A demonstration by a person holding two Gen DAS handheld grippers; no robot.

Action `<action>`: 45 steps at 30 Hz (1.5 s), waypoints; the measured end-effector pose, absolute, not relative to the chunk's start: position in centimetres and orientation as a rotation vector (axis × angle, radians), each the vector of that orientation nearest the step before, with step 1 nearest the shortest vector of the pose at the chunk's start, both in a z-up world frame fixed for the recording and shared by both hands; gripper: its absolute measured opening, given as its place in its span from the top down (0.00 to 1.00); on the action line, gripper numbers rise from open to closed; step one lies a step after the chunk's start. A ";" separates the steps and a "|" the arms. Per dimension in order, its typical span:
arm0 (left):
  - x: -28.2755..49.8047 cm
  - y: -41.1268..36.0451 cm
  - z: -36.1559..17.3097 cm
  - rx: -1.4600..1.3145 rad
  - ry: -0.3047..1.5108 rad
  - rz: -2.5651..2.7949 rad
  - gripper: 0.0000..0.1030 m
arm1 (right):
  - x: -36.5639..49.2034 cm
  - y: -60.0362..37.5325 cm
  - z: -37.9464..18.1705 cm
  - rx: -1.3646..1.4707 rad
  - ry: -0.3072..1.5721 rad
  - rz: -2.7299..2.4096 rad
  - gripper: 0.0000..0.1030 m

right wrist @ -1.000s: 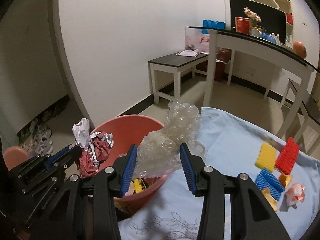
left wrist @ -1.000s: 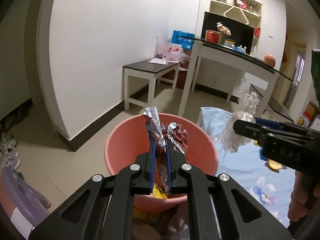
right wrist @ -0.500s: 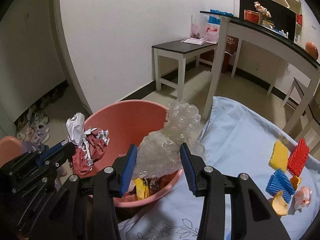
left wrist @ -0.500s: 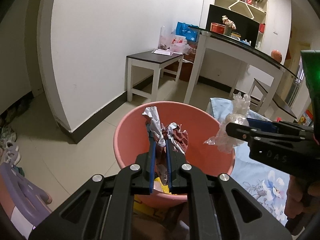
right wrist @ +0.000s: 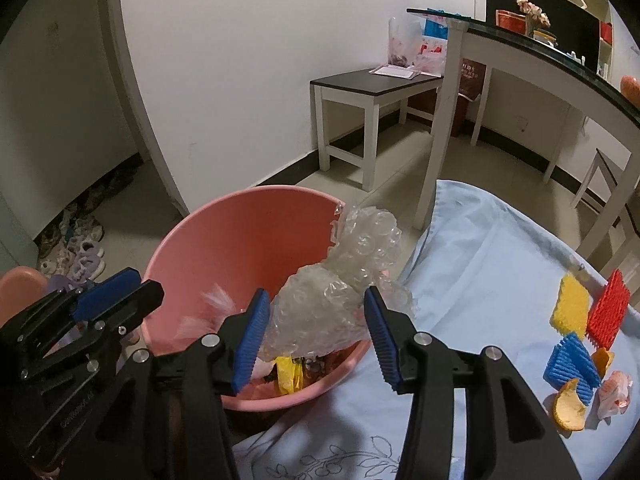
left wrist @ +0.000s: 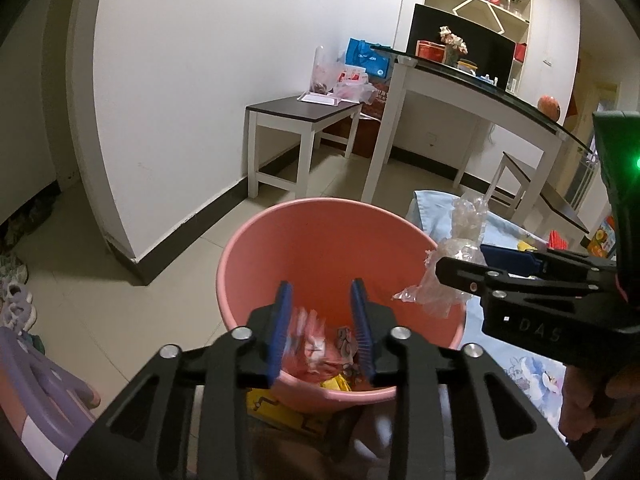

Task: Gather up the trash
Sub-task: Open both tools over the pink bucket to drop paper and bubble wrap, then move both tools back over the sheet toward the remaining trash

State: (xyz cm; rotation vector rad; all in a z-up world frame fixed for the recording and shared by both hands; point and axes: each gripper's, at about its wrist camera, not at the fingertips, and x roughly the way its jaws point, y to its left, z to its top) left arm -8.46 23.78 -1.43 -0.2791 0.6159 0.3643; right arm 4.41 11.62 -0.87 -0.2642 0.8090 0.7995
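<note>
A pink bin [left wrist: 320, 248] stands on the floor beside the blue-clothed table; it also shows in the right wrist view [right wrist: 240, 248]. My left gripper [left wrist: 322, 328] is open over the bin, and a crumpled red-and-white paper [left wrist: 312, 344] falls blurred between its fingers; the paper shows blurred in the right wrist view [right wrist: 208, 312]. My right gripper [right wrist: 316, 332] is shut on a wad of clear bubble wrap [right wrist: 344, 280], held at the bin's right rim. The wrap also shows in the left wrist view [left wrist: 452, 276]. Yellow wrappers [right wrist: 290, 374] lie in the bin.
On the blue cloth [right wrist: 480, 280] at right lie yellow [right wrist: 568, 304], red [right wrist: 608, 308] and blue [right wrist: 572, 364] bristle blocks, orange peel [right wrist: 568, 408] and a crumpled wrapper [right wrist: 614, 394]. A white bench [left wrist: 304, 120] and desk [left wrist: 460, 92] stand behind. Shoes [right wrist: 80, 248] lie on the floor.
My left gripper has opened and let go of the crumpled paper, which drops into the bin. Both grippers have moved closer over the bin. The right keeps hold of the bubble wrap.
</note>
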 end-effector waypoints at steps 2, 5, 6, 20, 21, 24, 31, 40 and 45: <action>-8.4 23.8 -1.5 -0.290 0.621 0.361 0.68 | 4.5 11.3 -0.9 -0.255 0.815 0.801 0.51; -8.6 23.8 -1.5 -0.296 0.622 0.355 0.68 | 4.5 10.8 -0.8 -0.245 0.815 0.799 0.51; -8.6 23.8 -1.4 -0.299 0.621 0.353 0.68 | 4.5 10.7 -0.8 -0.241 0.816 0.797 0.50; -9.4 22.4 0.0 -0.290 0.588 0.295 0.68 | 3.4 5.4 0.5 -0.126 0.804 0.759 0.48; -9.4 22.2 0.1 -0.292 0.588 0.291 0.68 | 3.3 4.8 0.6 -0.119 0.804 0.756 0.48; -9.3 21.6 0.4 -0.294 0.588 0.270 0.68 | 3.0 2.8 0.4 -0.095 0.811 0.740 0.48; -7.8 18.0 0.8 -0.292 0.614 0.161 0.68 | 2.2 -3.3 -1.0 -0.023 0.849 0.663 0.48; -4.7 11.0 0.2 -0.205 0.682 0.022 0.68 | 2.3 -13.9 -2.8 0.111 0.876 0.490 0.48; -2.7 7.6 -0.4 -0.193 0.721 -0.074 0.68 | 3.1 -18.8 -3.6 0.173 0.877 0.397 0.48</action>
